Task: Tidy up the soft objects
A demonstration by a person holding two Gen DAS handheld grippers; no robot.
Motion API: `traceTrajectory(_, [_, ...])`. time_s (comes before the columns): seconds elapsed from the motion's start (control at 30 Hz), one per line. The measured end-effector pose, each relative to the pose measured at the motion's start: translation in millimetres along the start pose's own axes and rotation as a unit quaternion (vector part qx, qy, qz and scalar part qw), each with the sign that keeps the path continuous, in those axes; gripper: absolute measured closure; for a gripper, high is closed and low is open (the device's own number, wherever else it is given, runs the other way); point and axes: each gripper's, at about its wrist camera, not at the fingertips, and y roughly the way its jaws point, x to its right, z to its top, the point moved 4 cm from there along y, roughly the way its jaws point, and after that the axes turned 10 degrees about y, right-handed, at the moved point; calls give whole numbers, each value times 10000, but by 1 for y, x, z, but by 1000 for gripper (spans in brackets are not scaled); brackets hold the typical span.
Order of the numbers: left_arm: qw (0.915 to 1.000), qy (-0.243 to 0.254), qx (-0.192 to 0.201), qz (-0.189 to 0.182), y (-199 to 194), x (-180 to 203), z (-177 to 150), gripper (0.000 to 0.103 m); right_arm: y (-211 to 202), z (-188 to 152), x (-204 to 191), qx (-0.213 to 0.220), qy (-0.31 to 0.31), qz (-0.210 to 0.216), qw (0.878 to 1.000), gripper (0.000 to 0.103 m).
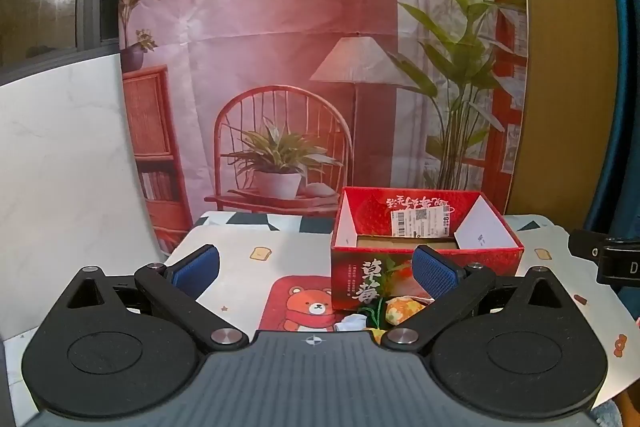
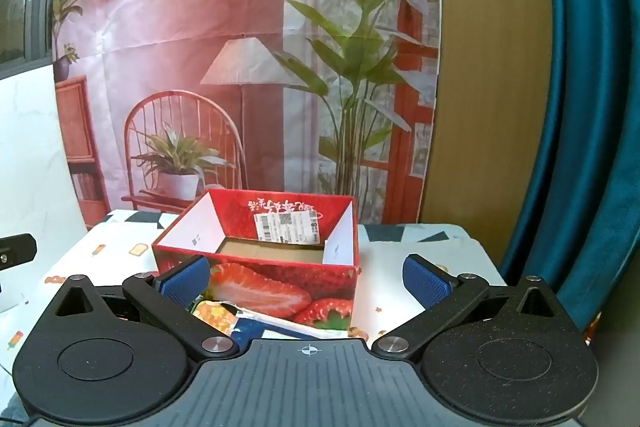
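Observation:
A red strawberry-print cardboard box stands open on the table; its inside shows only bare cardboard. It also shows in the right wrist view. Small soft objects lie in front of the box: an orange floral pouch, a white piece and a dark green piece beside it. In the right wrist view the orange pouch and a blue-and-white item lie near the box. My left gripper is open and empty, above the bear mat. My right gripper is open and empty, facing the box front.
The table has a patterned cloth with a red bear mat. A printed backdrop hangs behind. A white marble panel stands at the left. A blue curtain hangs at the right. The other gripper's body shows at the right edge.

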Motion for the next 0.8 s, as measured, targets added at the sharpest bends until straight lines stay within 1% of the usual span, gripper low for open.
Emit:
traceTrajectory(0.17, [10000, 11, 8, 2, 0, 1, -1, 0, 8, -3, 1, -43, 21, 10, 10000, 0])
traceTrajectory(0.8, [10000, 14, 37, -19, -1, 4, -5, 0, 6, -3, 2, -34, 27, 11, 10000, 0])
